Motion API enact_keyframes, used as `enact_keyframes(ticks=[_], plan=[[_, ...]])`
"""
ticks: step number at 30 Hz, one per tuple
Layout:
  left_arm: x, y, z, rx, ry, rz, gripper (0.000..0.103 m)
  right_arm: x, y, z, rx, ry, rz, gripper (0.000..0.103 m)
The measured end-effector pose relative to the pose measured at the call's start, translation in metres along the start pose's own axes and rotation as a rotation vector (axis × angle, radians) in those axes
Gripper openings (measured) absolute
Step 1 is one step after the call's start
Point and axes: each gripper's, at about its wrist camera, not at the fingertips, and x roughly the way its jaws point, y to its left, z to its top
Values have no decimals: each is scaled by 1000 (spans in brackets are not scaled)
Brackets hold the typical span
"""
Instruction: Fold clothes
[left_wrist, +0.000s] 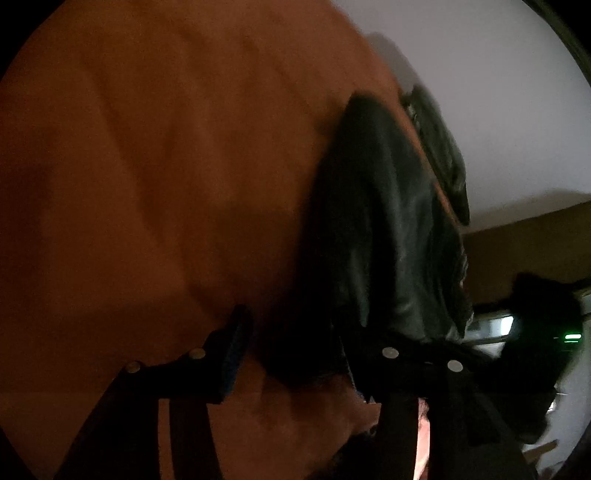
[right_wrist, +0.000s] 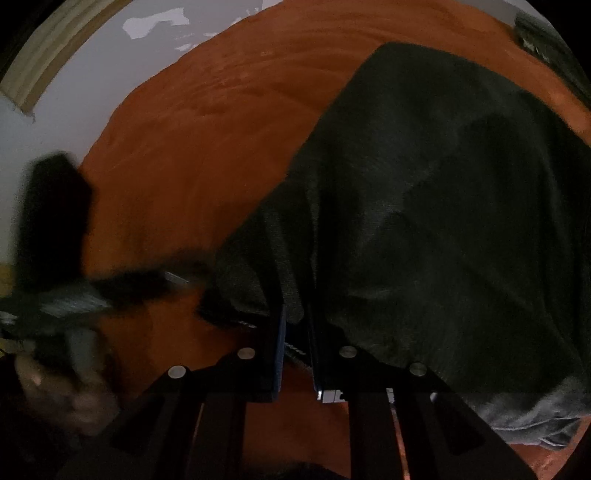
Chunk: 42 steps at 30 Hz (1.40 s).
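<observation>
A dark grey-green garment (right_wrist: 443, 221) lies on an orange cloth-covered surface (right_wrist: 221, 129). My right gripper (right_wrist: 295, 325) is shut on the garment's near left edge, with fabric pinched between its fingers. In the left wrist view the same garment (left_wrist: 380, 229) hangs in a blurred fold at the right. My left gripper (left_wrist: 295, 332) stands with its jaws apart, and the right finger (left_wrist: 369, 354) is against the garment's lower edge. The left gripper also shows, blurred, in the right wrist view (right_wrist: 74, 288).
The orange surface (left_wrist: 147, 184) fills most of the left wrist view. A white wall (left_wrist: 498, 110) lies beyond it. Another dark garment (left_wrist: 439, 155) sits at the surface's far edge. A wooden frame (right_wrist: 55, 55) runs along the wall.
</observation>
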Motion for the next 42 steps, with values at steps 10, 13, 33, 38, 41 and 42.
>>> enact_keyframes(ticks=[10,13,33,38,41,42], plan=[[4,7,-11,27,-24,31,43,11,18,-15,-81,-18,-127,13],[0,11,-11,15,-21,17,43,-11,19,-21,-70,-73,-87,13],[-37,-30,0,169,-141,143,46,-54,23,-70,-29,-173,-238,41],[-10,-56,-4,322,-98,240,48,-56,-1,-89,73,-209,-328,55],[5,-33,-7,212,-90,181,53,-40,-22,-94,126,-149,-277,55],[6,-24,-7,164,-97,143,57,-40,-21,-95,120,-151,-278,55]])
